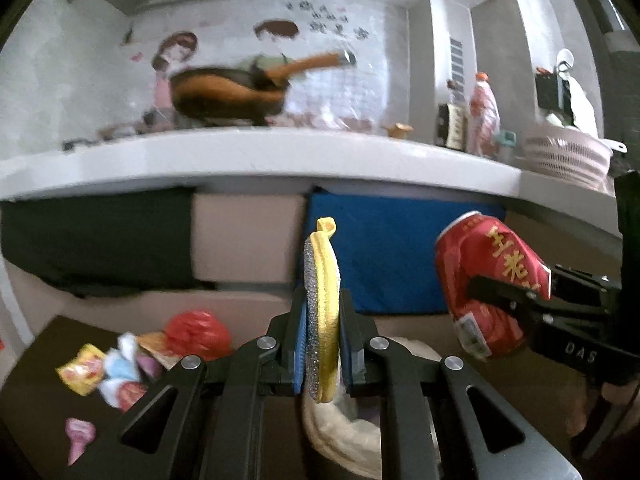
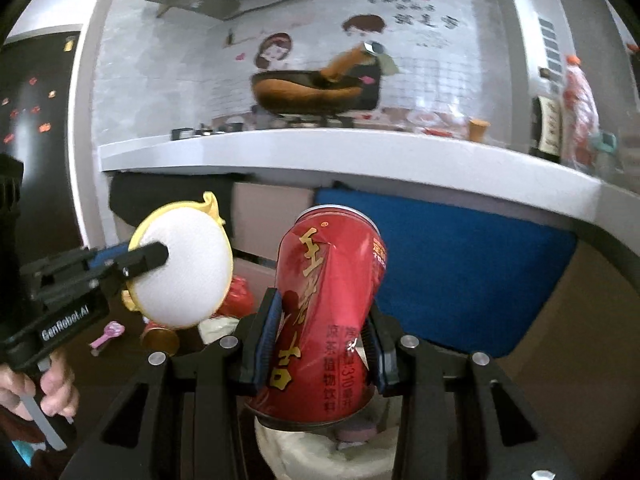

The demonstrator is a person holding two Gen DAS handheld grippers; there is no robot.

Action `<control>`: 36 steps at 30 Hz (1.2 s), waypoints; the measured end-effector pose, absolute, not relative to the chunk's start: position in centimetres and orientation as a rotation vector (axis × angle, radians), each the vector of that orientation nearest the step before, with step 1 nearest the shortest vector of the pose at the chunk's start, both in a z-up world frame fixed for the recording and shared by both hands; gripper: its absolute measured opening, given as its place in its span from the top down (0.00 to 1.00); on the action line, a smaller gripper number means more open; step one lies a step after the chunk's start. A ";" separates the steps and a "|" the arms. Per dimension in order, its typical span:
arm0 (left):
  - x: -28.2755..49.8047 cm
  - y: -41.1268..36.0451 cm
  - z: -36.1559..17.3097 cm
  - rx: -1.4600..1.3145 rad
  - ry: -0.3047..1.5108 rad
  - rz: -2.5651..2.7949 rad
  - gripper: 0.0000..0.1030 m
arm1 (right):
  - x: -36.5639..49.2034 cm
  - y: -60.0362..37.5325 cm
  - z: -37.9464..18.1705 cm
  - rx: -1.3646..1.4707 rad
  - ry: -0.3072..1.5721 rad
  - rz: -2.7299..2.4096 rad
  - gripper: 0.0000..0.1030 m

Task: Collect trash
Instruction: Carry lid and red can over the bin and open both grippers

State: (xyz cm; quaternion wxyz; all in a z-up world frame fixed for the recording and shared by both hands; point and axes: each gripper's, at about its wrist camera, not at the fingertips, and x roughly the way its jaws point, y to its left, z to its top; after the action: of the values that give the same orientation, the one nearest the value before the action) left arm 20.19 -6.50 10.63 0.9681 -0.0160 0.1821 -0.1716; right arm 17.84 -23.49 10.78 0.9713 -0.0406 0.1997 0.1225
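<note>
Two pieces are lifted at once: the left tool [image 1: 322, 344] clamps a yellow-rimmed scrub pad [image 1: 322, 300] on edge, the right tool [image 2: 320, 344] squeezes a dented red can [image 2: 328, 320]. Both hang above a pale bin [image 2: 320, 452]; I'd centre each over its mouth before letting go. Only the right view shows the pad's white face; only the left shows wrappers [image 1: 108, 368] on the dark surface [image 1: 40, 360].

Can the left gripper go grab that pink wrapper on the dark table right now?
Probably not yet: the left gripper is shut on the yellow-edged scrub pad, so its jaws are full. The pink wrapper lies uncovered.
</note>
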 end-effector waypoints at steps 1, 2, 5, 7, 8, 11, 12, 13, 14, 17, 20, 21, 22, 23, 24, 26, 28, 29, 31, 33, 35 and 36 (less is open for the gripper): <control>20.8 -7.0 10.0 -0.038 0.388 -0.359 0.86 | 18.1 -23.9 10.6 -0.075 0.409 0.240 0.65; 21.1 -7.3 9.5 -0.041 0.399 -0.365 0.86 | 18.5 -24.4 10.2 -0.065 0.419 0.232 0.65; 22.2 -8.1 7.9 -0.052 0.441 -0.386 0.86 | 19.3 -25.8 9.0 -0.027 0.445 0.222 0.65; 22.8 -8.6 7.0 -0.058 0.457 -0.394 0.86 | 19.7 -26.3 8.2 -0.009 0.460 0.222 0.65; 23.0 -8.6 6.7 -0.058 0.464 -0.397 0.86 | 19.8 -26.5 7.8 -0.006 0.466 0.221 0.65; 23.9 -9.2 5.5 -0.054 0.491 -0.410 0.86 | 20.4 -26.8 6.8 -0.001 0.487 0.218 0.65; 24.2 -9.3 5.2 -0.052 0.500 -0.411 0.86 | 20.7 -26.8 6.4 -0.001 0.496 0.216 0.65; 24.5 -9.5 4.8 -0.050 0.512 -0.412 0.86 | 21.0 -27.0 6.1 0.002 0.504 0.214 0.65; 24.7 -9.5 4.4 -0.050 0.522 -0.414 0.86 | 21.3 -27.1 5.7 0.006 0.512 0.212 0.65; 25.7 -9.6 3.3 -0.055 0.552 -0.414 0.86 | 21.9 -27.3 4.6 0.016 0.538 0.210 0.65; 26.4 -9.7 2.5 -0.055 0.572 -0.411 0.86 | 22.5 -27.5 3.5 0.015 0.563 0.203 0.65; 26.6 -9.7 2.3 -0.054 0.579 -0.410 0.86 | 22.6 -27.5 3.2 0.017 0.570 0.201 0.65; 26.7 -9.7 2.1 -0.055 0.587 -0.410 0.86 | 22.8 -27.6 2.8 0.023 0.579 0.200 0.65; 26.9 -9.7 1.9 -0.056 0.593 -0.411 0.86 | 23.0 -27.7 2.4 0.030 0.588 0.201 0.65; 27.0 -9.7 1.7 -0.055 0.597 -0.411 0.86 | 23.1 -27.8 2.2 0.035 0.594 0.201 0.65; 27.2 -9.8 1.4 -0.056 0.606 -0.411 0.86 | 23.3 -27.9 1.8 0.038 0.603 0.198 0.65; 27.4 -9.9 1.2 -0.059 0.615 -0.414 0.86 | 23.6 -27.9 1.5 0.042 0.612 0.198 0.65; 27.5 -9.9 1.1 -0.060 0.620 -0.415 0.86 | 23.6 -27.9 1.4 0.044 0.616 0.198 0.65; 27.8 -10.0 0.8 -0.066 0.635 -0.423 0.86 | 23.9 -27.9 1.1 0.047 0.624 0.200 0.65; 28.1 -10.1 0.4 -0.073 0.649 -0.430 0.86 | 24.4 -27.8 0.9 0.049 0.633 0.201 0.65; 28.3 -10.2 0.2 -0.077 0.658 -0.434 0.86 | 24.7 -27.7 0.6 0.051 0.640 0.199 0.65; 28.4 -10.2 0.1 -0.079 0.662 -0.436 0.86 | 24.8 -27.8 0.5 0.053 0.644 0.198 0.65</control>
State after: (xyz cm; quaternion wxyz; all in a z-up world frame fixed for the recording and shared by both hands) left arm 28.40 -10.19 0.08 0.9217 -0.0385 0.3224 -0.2125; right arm 24.77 -27.76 0.47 0.9435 0.0262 0.3157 0.0973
